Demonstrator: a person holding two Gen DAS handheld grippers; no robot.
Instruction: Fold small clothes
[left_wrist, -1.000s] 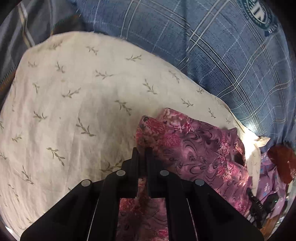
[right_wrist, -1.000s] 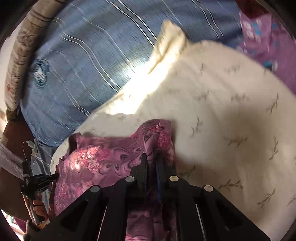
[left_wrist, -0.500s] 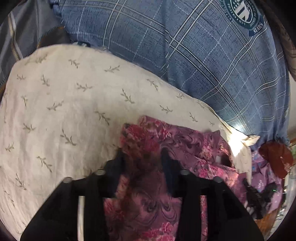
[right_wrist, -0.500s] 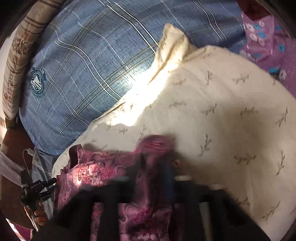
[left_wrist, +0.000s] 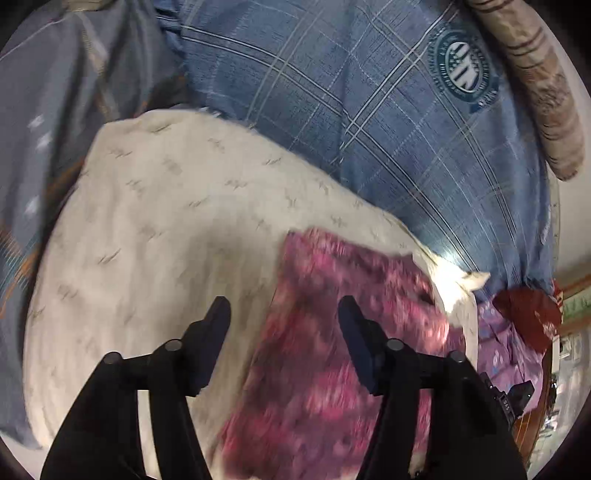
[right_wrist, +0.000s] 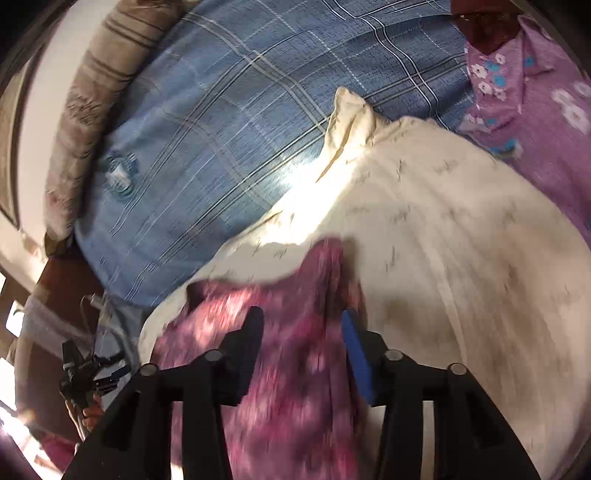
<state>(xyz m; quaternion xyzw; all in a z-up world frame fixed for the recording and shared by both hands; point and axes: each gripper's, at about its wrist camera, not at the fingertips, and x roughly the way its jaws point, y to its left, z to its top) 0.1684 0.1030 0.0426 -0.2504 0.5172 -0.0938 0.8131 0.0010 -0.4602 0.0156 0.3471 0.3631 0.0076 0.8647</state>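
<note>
Left wrist: both grippers' fingers released, pink garment (left_wrist: 325, 354) on cream pillow (left_wrist: 166, 236), blue plaid bedsheet (left_wrist: 369, 122).

Magenta floral garment (left_wrist: 325, 354) on cream pillow (left_wrist: 166, 229)

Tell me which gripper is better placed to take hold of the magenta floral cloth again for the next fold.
Probably the right gripper: it is open, with the magenta floral cloth running between its fingers. The left gripper is open too, but the cloth's edge lies toward one finger, the rest over the cream pillow.
</note>
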